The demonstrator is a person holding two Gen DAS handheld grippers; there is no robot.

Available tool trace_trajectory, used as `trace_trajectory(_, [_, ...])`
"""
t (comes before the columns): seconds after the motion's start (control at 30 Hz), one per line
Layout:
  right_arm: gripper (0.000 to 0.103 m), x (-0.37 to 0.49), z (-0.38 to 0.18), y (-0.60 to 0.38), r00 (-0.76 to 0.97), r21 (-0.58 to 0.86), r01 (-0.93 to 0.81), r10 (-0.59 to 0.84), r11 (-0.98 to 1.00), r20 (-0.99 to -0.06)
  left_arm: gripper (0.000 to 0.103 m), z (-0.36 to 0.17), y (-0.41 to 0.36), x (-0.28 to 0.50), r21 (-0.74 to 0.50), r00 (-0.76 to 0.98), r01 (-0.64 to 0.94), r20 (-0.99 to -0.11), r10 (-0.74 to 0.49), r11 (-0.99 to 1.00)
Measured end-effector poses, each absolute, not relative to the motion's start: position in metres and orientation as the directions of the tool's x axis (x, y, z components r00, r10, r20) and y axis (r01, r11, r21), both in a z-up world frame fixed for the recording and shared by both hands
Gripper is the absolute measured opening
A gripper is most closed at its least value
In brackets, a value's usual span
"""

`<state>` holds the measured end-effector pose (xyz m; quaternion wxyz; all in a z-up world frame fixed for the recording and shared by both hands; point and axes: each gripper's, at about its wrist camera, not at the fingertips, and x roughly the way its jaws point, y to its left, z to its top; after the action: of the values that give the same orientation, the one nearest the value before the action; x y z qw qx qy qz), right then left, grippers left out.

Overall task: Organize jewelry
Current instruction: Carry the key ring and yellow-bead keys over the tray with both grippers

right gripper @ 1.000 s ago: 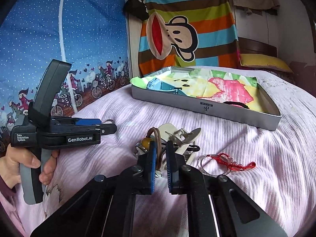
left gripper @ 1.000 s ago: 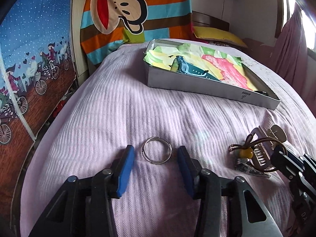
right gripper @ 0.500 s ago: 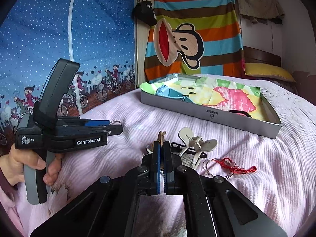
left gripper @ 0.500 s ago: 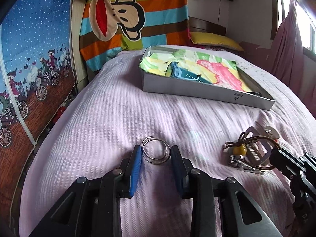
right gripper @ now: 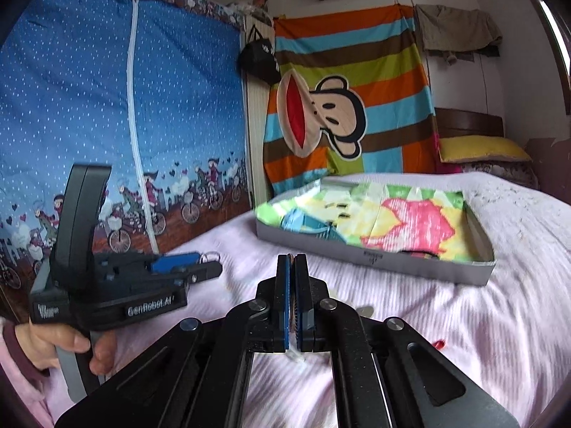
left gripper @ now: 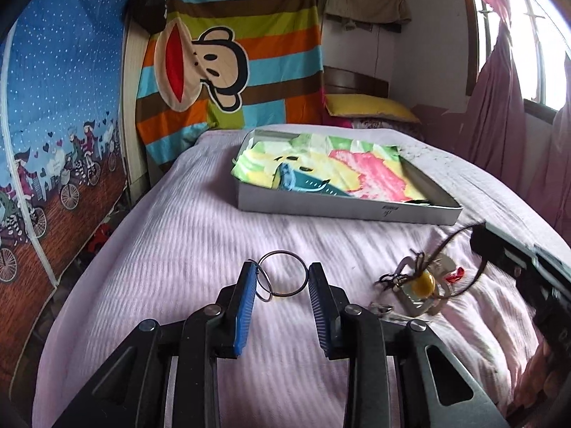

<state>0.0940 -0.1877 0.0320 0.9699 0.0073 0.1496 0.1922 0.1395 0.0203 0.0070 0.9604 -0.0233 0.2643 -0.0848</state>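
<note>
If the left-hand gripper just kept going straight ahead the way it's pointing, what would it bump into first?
Probably nothing soon: the metal rings already sit between the left gripper's fingers. Beyond them lies bare pink bedspread. The gray tray sits farther ahead, slightly right, though depth is hard to judge.

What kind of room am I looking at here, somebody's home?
Most likely a bedroom in a home. The work happens on a bed with a pale pink bedspread, a yellow pillow lies by the wooden headboard, and a cartoon monkey blanket hangs on the wall.
</note>
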Motion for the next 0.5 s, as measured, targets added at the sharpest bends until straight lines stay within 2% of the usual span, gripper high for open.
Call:
trace_trajectory(0.33, [0.002, 0.151, 0.077, -0.212, 0.927, 0.106, -0.288, 0.304, 0.952, -0.218, 0.028, 0.04, 0.001, 0.177, -0.126, 0.857, 0.206, -0.455, -0.241, 0.97])
trace_trajectory(0.5, [0.002, 0.191, 0.085, -0.223, 0.938, 0.099, -0.251, 0.267, 0.963, -0.223, 0.028, 0.058, -0.018, 0.222, -0.127, 0.845, 0.246, -0.458, -0.277, 0.961])
